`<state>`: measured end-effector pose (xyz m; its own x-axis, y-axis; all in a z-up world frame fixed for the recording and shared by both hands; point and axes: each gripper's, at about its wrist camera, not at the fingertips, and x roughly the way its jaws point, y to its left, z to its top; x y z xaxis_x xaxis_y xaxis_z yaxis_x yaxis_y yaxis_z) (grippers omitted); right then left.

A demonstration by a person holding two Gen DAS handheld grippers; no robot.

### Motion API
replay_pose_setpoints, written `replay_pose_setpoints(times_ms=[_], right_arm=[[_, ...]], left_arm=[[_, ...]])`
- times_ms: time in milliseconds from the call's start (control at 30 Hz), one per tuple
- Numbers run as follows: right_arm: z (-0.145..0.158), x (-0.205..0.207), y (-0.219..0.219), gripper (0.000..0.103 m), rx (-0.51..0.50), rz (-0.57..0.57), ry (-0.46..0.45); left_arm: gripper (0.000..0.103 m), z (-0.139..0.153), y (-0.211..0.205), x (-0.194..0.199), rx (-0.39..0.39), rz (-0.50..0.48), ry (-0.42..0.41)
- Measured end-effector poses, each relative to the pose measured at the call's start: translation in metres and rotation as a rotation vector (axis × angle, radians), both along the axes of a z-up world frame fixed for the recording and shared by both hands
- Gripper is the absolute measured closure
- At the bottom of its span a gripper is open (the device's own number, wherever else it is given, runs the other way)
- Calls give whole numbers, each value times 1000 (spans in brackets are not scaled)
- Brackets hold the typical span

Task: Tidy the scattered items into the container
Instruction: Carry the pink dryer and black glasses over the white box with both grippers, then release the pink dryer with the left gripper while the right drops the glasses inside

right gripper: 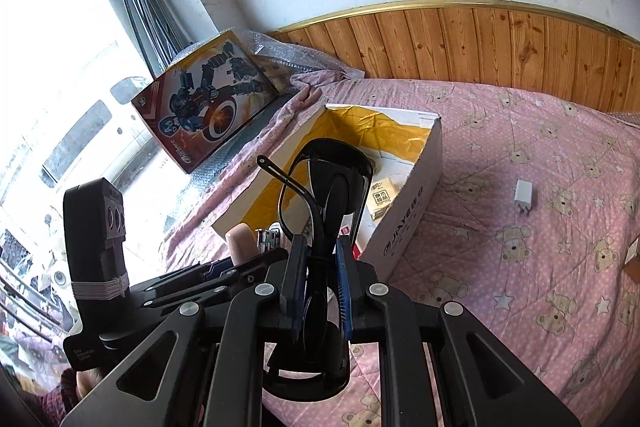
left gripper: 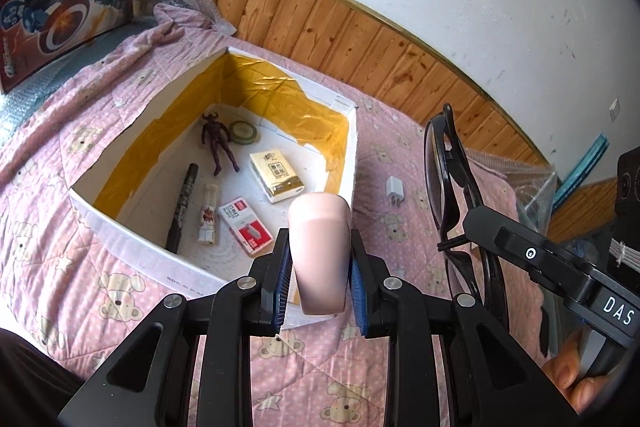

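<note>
right wrist view, sunglasses [right gripper: 320, 195] in right tool [right gripper: 320, 267], box [right gripper: 404, 223] contents mostly hidden

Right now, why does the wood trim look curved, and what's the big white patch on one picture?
Both views: fisheye lenses bend the straight wood trim. Right wrist view: daylight overexposes the window to white. Left wrist view: the pink object in the left gripper sits close and blurs.
</note>
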<state>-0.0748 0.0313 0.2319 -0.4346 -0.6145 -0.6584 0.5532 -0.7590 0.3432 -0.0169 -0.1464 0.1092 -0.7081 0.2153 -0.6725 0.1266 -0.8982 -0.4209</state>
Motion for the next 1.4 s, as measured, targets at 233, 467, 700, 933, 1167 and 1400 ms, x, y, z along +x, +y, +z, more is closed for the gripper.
replay_pose_setpoints(times_ms=[233,467,700,933,1167,1400], right_arm=[[2,-11,-22,87,9,24,5],[-7,-32,-51,87,49,54,-7],[-13,-60,-74,87,77,84,-10],[-30,-85,-111,87,134,144,-27],[-38,-120,-123,87,213,157,2],[-50,-166,-123,87,298,127,14]], left_arm=[[76,6,-26,-9,11,32,17],[76,3,-52,-25,12,70,11],[76,-2,-73,-39,9,105,-2],[76,-14,-89,-56,19,138,-52],[76,-17,-83,-79,22,105,-97],[76,-27,-67,-106,56,57,-173]])
